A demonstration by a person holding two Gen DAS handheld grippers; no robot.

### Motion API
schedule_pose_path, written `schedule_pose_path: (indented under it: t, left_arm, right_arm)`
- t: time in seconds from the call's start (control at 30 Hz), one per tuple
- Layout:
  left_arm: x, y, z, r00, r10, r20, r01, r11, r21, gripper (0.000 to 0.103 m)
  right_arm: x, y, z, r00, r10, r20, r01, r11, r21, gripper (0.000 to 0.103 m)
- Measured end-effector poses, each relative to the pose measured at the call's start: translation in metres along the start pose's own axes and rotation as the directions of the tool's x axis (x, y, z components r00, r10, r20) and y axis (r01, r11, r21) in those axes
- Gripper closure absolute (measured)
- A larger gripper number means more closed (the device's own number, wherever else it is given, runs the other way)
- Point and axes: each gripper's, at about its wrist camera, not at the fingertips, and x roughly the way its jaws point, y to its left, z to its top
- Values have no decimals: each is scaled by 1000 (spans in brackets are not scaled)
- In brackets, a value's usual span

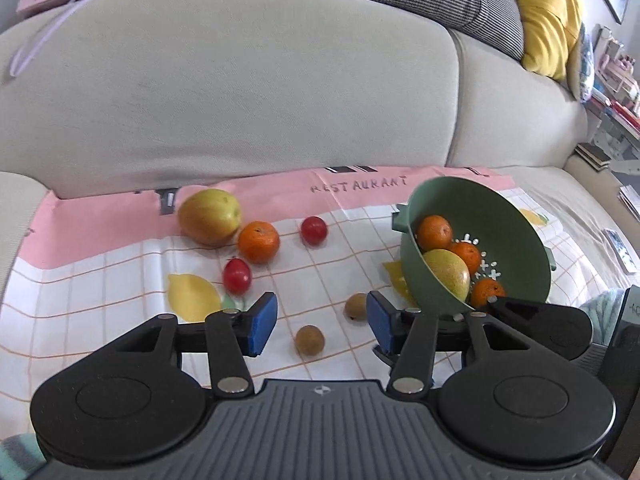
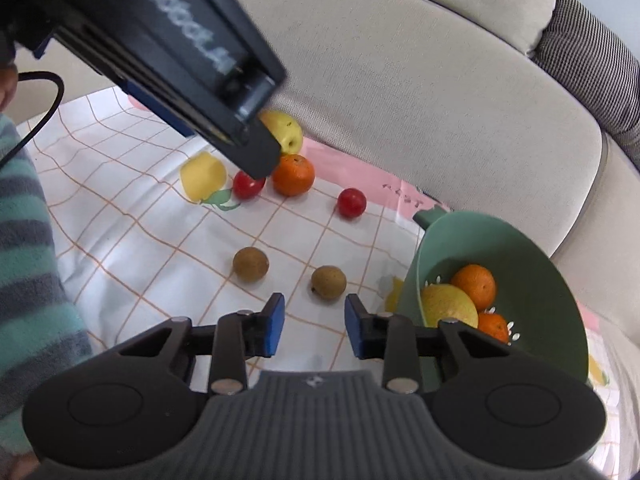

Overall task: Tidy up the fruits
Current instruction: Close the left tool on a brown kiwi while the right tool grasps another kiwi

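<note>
Caught this mid-pickup, by the look of it. Saw the left gripper with fingers roughly half apart, gripping nothing, hanging over a small brown fruit at 6 o'clock in the left wrist view. Spotted a second brown fruit just beside the right-hand finger, toward 5 o'clock. Found the right gripper with fingers narrowed to a slim gap, empty too, nothing between the pads.

Noticed the green bowl out at 3 o'clock, tipped on its side on the cloth over the sofa seat, mouth facing roughly 9 o'clock, already loaded with oranges and a yellow fruit. Counted, loose around 10 to 11 o'clock: a big yellow fruit, a loose orange, two red fruits.

Reckoned on coming straight down, centring the brown fruit between the pads, then closing gently: small and round, so probably keen to squirt out sideways. Figured on steering clear of the second brown fruit, to avoid sending it rolling. Also eyed that bowl nervously: looked ready to spill, so probably needed steadying with the right gripper before dropping anything in. Couldn't make out the cause of the tilt.
</note>
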Motion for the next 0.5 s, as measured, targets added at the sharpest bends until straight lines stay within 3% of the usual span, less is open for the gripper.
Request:
schedule_pose_path:
  t: [0.23,0.5]
  left_arm:
    - [24,0,-7,998,-28,-64,28,1000,0,50]
    - [52,10,-9,987,-35,-154,28,998,-50,54]
  right_arm:
    - [11,2,-3,997,-74,24,75,996,-53,73]
    - [29,2,-6,996,-84,26,87,990,-108,74]
